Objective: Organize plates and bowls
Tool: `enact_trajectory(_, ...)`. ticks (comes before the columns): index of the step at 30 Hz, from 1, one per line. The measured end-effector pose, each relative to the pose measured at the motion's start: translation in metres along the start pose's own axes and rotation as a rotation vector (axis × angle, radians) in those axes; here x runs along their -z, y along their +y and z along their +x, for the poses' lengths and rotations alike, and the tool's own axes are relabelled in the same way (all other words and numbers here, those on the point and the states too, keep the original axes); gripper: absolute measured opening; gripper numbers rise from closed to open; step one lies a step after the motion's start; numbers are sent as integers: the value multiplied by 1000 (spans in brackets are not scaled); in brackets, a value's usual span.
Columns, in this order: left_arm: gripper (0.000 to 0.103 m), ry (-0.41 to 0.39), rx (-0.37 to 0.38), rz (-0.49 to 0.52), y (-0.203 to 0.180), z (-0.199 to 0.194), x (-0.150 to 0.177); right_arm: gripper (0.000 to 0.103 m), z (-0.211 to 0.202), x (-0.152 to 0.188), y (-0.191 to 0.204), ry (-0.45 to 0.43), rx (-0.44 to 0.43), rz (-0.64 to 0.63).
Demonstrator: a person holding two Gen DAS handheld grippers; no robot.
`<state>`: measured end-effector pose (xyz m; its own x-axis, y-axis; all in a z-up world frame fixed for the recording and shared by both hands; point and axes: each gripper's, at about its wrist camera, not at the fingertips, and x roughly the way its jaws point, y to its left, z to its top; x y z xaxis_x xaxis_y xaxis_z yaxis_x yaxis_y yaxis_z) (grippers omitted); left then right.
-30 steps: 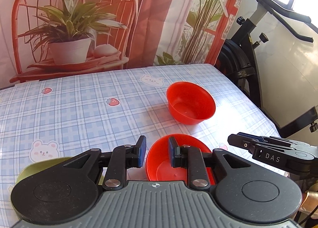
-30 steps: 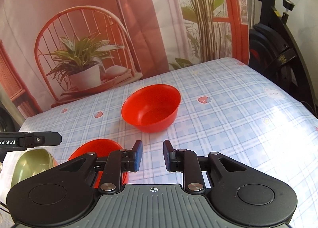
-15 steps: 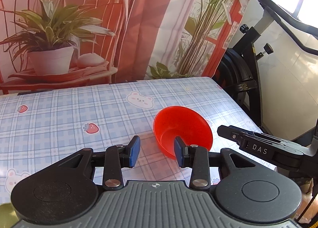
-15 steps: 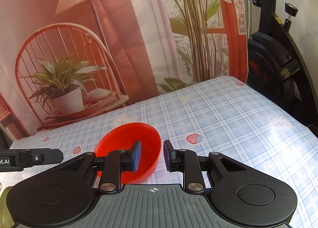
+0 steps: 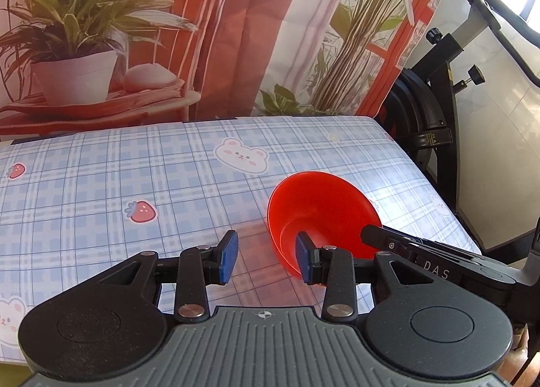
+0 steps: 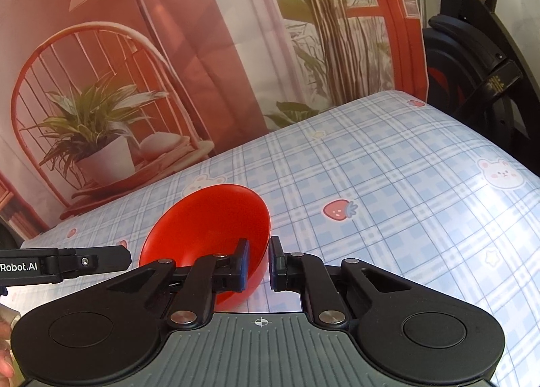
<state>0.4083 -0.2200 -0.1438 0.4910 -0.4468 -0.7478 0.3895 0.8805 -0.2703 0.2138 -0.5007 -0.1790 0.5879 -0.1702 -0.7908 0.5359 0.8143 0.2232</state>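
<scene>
A red bowl (image 5: pixel 320 211) sits on the checked tablecloth and also shows in the right wrist view (image 6: pixel 209 225). My right gripper (image 6: pixel 259 263) straddles the bowl's near right rim, with its left finger (image 6: pixel 242 262) inside the bowl and its right finger outside; a narrow gap shows between the pads. My left gripper (image 5: pixel 266 260) is open and empty just left of the bowl, its right fingertip (image 5: pixel 303 260) in front of the bowl's rim. The right gripper's side shows in the left wrist view (image 5: pixel 422 252).
The table (image 5: pixel 135 184) wears a blue plaid cloth with bear and strawberry prints. A printed backdrop (image 5: pixel 236 32) hangs behind it. An exercise bike (image 5: pixel 438 110) stands past the table's right edge (image 6: pixel 479 49).
Both grippers have moved forward to the far red bowl. The nearer red bowl and the green bowl have left view. The left gripper opened wider. The right gripper's fingers now straddle the bowl's rim.
</scene>
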Motion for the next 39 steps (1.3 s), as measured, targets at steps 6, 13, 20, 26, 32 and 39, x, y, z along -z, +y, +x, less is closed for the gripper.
enact_trajectory(6,39,20,13,3,-1,7,1,9,-3,5,-2,-9,-5,1)
enact_trajectory(13,38,37,35,6,-5,15,2,8,-4,8,0,-5,-20,1)
enact_trajectory(20,24,39,29,18,-4,14,7,9,-8,11,6,2,-29,3)
enact_trajectory(26,20,15,22,36,-3,1,4,9,-18,9,12,-16,-39,7)
enact_trajectory(32,20,-27,20,50,-7,-23,2,9,-38,1,24,-55,-54,-3)
enact_trajectory(39,20,-65,14,51,-7,-52,8,9,-59,5,38,-68,-74,-4)
